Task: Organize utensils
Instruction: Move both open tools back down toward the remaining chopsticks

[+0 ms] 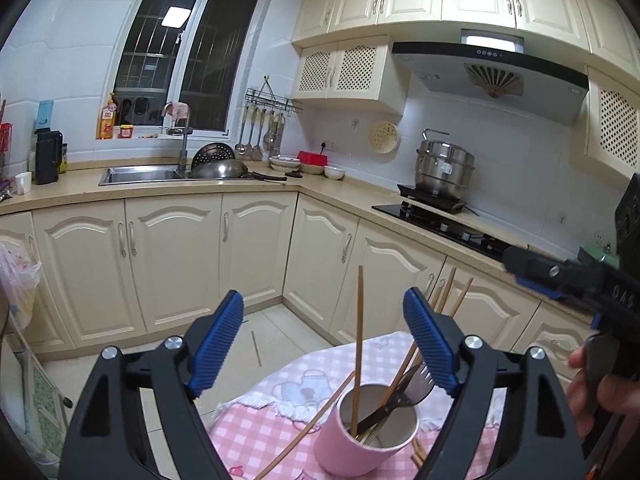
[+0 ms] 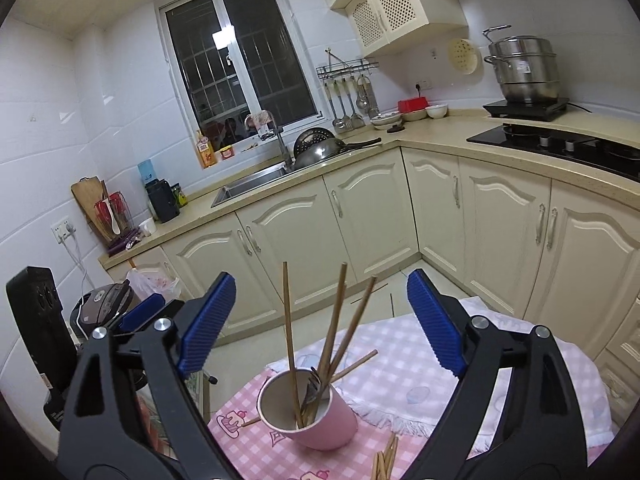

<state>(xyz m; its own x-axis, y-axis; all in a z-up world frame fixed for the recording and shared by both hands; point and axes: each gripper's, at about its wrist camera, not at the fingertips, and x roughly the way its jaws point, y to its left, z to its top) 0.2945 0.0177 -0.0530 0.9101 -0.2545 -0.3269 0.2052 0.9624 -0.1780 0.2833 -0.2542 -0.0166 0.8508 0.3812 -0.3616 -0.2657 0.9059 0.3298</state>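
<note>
A pink cup stands on the pink checked tablecloth. Several wooden chopsticks and a dark fork stand in it. More loose chopsticks lie on the cloth beside the cup. My left gripper is open just above and before the cup, with nothing between its pads. My right gripper is open too, facing the cup from the other side. A hand holds the right gripper at the right edge of the left wrist view.
One chopstick lies on the floor tiles. Cream base cabinets ring the room, with a sink, a hob and a steel pot. A rice cooker and a plastic bag sit left of the table.
</note>
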